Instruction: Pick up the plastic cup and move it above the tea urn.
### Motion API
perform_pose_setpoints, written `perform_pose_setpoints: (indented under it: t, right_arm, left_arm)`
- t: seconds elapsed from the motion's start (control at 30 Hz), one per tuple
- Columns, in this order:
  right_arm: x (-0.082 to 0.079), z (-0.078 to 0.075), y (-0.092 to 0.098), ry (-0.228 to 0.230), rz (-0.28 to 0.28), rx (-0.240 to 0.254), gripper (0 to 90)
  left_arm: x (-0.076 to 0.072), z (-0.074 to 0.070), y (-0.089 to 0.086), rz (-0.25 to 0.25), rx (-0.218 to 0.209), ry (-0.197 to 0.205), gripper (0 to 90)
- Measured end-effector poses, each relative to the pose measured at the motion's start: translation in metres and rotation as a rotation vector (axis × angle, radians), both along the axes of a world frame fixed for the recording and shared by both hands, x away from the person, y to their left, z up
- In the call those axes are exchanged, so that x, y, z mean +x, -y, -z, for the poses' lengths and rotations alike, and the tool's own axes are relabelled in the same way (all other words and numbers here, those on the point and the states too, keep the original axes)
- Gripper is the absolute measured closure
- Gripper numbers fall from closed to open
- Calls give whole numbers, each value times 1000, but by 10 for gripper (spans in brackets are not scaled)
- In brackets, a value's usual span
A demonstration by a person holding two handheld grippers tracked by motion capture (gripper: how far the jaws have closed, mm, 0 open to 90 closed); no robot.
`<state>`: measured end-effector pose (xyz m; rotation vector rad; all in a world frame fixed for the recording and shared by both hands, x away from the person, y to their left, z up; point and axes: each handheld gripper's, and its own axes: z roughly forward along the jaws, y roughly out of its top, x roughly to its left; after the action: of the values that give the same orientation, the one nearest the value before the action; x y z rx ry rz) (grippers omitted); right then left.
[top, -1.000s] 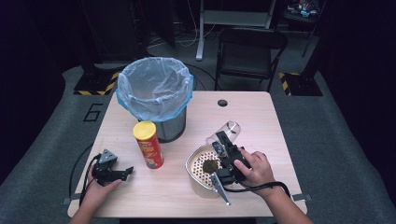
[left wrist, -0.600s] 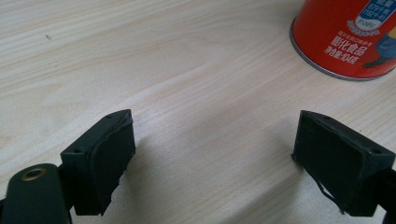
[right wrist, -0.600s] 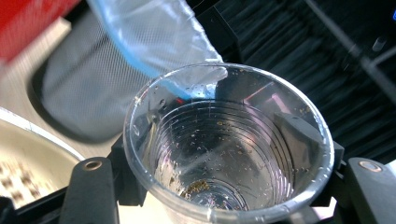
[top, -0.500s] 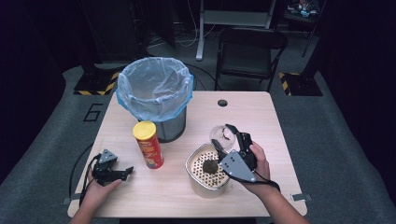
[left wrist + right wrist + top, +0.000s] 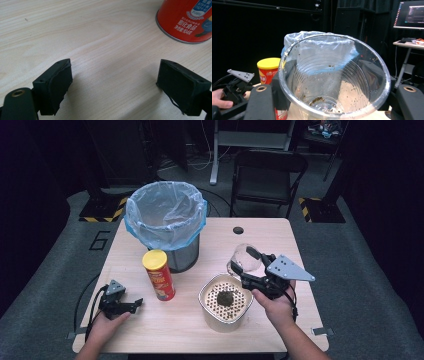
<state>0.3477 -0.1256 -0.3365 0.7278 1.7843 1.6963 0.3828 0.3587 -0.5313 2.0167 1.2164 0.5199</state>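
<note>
Right gripper view: clear plastic cup [image 5: 334,80] clamped between right gripper [image 5: 334,100] jaws

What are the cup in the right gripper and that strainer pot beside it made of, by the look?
The cup looks like thin clear plastic: see-through, ribbed walls, glossy rim, with dark specks stuck inside. The right gripper is shut on it. The strainer pot seems cream-coloured enamel or plastic, smooth and matte, with a perforated insert holding a dark clump; the high view leaves it open which.
</note>
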Motion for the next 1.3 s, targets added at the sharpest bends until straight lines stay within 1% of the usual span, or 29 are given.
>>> perform_pose_setpoints:
  t: [0.07,0.1,0.13,0.23,0.27,0.3,0.33,0.37,0.4,0.43,0.47,0.5,0.57,0.63,0.67,0.7,0.77,0.8,0.83,0.87,0.97,1.0,1.03,1.1,1.13,1.17,1.2,1.3]
  right_arm:
    - [1,-9,1,13,2,-29,331]
    - [1,-20,1,10,-1,-34,331]
    - [2,-24,1,10,-2,-38,331]
    - [2,-41,-1,0,-3,-52,330]
    - [3,-44,-2,-4,-6,-53,329]
    - [4,-49,-3,-18,-8,-60,327]
    - [5,-54,-5,-22,-3,-74,326]
    - [7,-58,-6,-15,0,-79,325]
    - [7,-58,-6,-15,0,-79,325]
    - [10,-67,-9,-16,11,-78,324]
    - [10,-67,-9,-16,11,-78,324]
    - [12,-71,-10,-4,15,-76,324]
    - [20,-87,-17,-23,8,-60,324]
    - [26,-94,-22,-28,7,-59,324]
    - [26,-94,-22,-28,7,-59,324]
    - [35,-101,-27,-35,4,-66,324]
    - [42,-106,-33,-48,1,-63,324]
    - [47,-108,-38,-50,0,-73,323]
    - [51,-110,-42,-49,-1,-75,323]
    - [51,-110,-42,-49,-1,-75,323]
    - [64,-113,-53,-42,-6,-94,322]
    - [70,-114,-58,-42,-16,-92,323]
    - [73,-115,-61,-51,-24,-88,323]
    - [81,-116,-68,-71,-33,-82,323]
    - [85,-117,-73,-68,-39,-77,323]
    - [92,-118,-81,-76,-49,-75,323]
    - [95,-118,-85,-77,-59,-70,323]
    - [105,-119,-99,-83,-67,-78,324]
  left_arm:
    - [0,0,0,0,0,0,124]
    - [0,0,0,0,2,-1,122]
    - [0,-1,0,5,13,-1,122]
    - [-1,-1,0,20,12,-5,117]
    - [-2,-1,0,24,11,-12,116]
    - [-2,-1,-1,25,16,-9,116]
    - [-2,-1,-1,25,15,-9,115]
    - [-2,-1,-1,25,15,-10,115]
    - [-2,-1,-1,25,15,-10,114]
    - [-2,-1,0,24,16,-10,114]
    - [-2,-1,0,24,16,-10,114]
    - [-2,-1,0,23,16,-10,114]
    - [-2,-1,0,22,15,-10,114]
    - [-2,-1,0,22,15,-10,115]
    - [-2,-1,0,22,15,-10,115]
    - [-2,-1,0,21,15,-9,115]
    - [-2,-1,0,22,15,-10,115]
    - [-2,-1,0,22,16,-9,115]
    - [-2,-1,0,22,16,-9,115]
    - [-2,-1,0,22,16,-9,115]
    - [-2,-1,0,21,15,-7,115]
    - [-2,-1,-1,22,17,-8,116]
    - [-2,-1,0,22,12,-16,116]
    - [-2,-1,0,20,9,-12,116]
    - [-2,-1,0,21,16,-9,116]
    - [-2,-1,-1,22,17,-9,116]
    - [-2,-1,-1,22,17,-8,116]
    - [-2,-1,0,18,11,-6,116]
